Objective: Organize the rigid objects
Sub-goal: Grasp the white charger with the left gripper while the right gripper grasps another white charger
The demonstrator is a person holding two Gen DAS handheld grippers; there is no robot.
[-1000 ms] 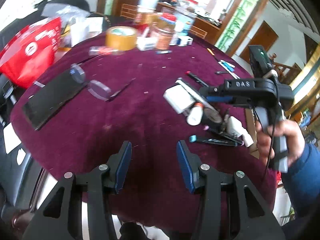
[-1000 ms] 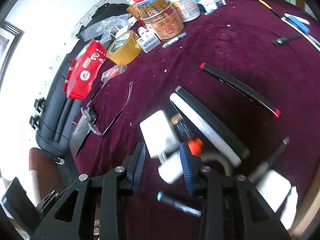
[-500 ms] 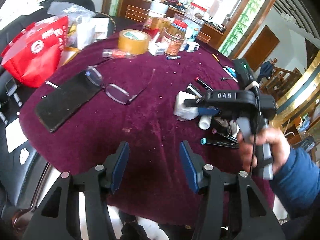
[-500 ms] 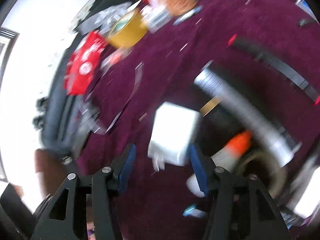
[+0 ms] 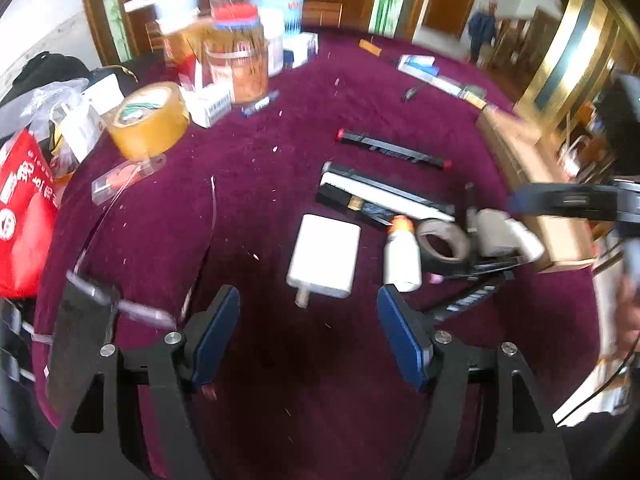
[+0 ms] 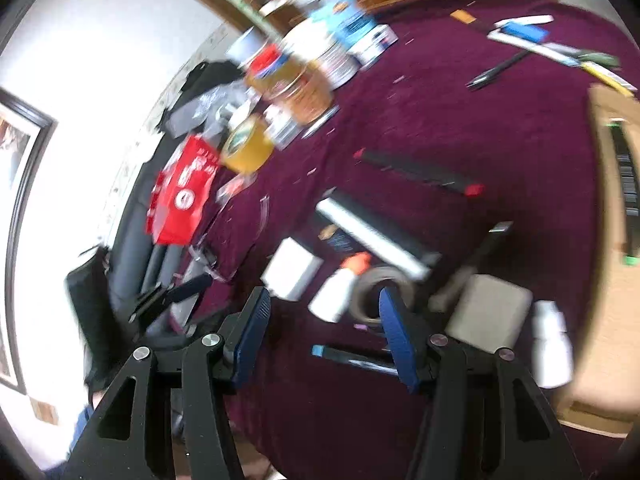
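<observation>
The cardboard box (image 6: 612, 240) was the biggest thing at hand, open-topped at the right edge of the maroon tablecloth (image 5: 280, 168); inside it I could make out only something long and dark with a green tip, too blurred to name. Stiff enough to take rigid things, I judged, though light enough to slide if bumped.

Left of the box lay the clutter. The black-and-white flat case (image 5: 384, 194) looked hard and long, best taken across its narrow width. The white charger block (image 5: 325, 256), further left of the box than the rest, seemed light, smooth-sided and rather slippery; its flat faces would suit a squeeze, not the stubby plug end. The white bottle with the orange cap (image 5: 401, 254) lay on its side, touching the grey tape roll (image 5: 442, 242); round and likely to roll, so I would grip it across the body. The roll looked firm, easiest by its wall.

The left gripper (image 5: 308, 332) hung above the cloth just short of the charger, jaws widening, nothing between them. The right gripper (image 6: 322, 334) stood parted and empty over the bottle and roll.

The jars far left of the box were too smeared to read.
</observation>
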